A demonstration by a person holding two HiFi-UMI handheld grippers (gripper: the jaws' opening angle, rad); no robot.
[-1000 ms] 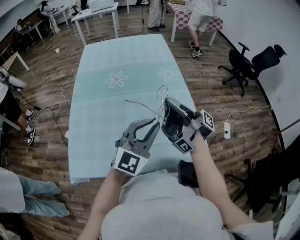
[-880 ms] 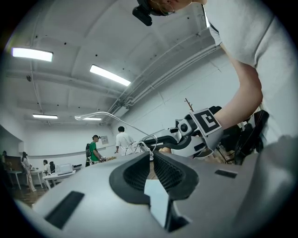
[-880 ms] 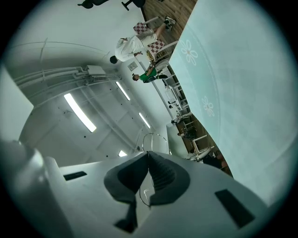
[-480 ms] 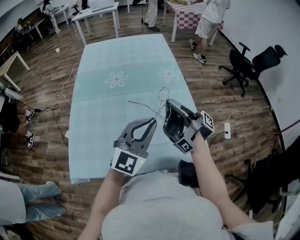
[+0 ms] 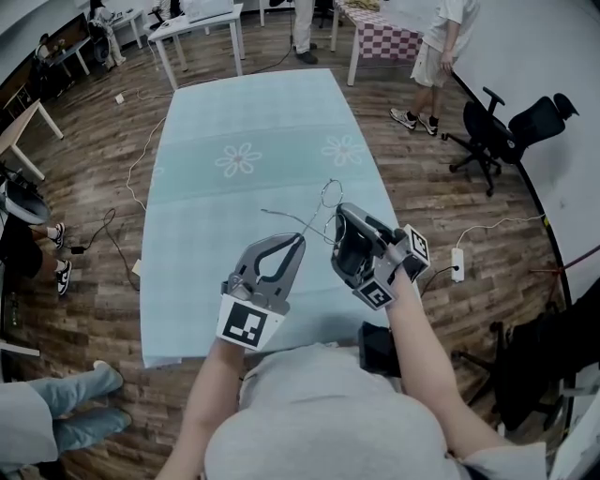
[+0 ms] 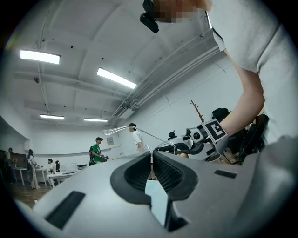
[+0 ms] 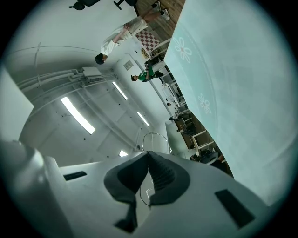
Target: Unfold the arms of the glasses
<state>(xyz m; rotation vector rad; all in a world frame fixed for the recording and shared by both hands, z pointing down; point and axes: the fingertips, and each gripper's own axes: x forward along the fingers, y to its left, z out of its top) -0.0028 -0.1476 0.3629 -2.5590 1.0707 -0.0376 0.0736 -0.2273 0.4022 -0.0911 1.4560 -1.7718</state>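
Observation:
Thin wire-rimmed glasses (image 5: 324, 193) hang in the air above the pale teal tablecloth (image 5: 234, 112). My right gripper (image 5: 339, 212) is shut on them; a lens ring (image 7: 152, 139) stands just past its tips. One slim arm (image 5: 281, 217) sticks out to the left, and in the left gripper view this arm (image 6: 125, 127) crosses above the jaws. My left gripper (image 5: 298, 238) sits right beside the right one. Its jaws are closing, almost together, with a small pale bit of the frame (image 6: 148, 148) pinched at their tips.
A black office chair (image 5: 506, 131) stands at the right of the table, with a person (image 5: 441, 47) beyond it. White tables (image 5: 192, 28) stand at the far end. A power strip (image 5: 457, 259) and cables lie on the wooden floor. More people are at the left edge.
The left gripper's jaws went from wide open to nearly shut at the glasses frame. The right gripper and the glasses stayed about where they were.

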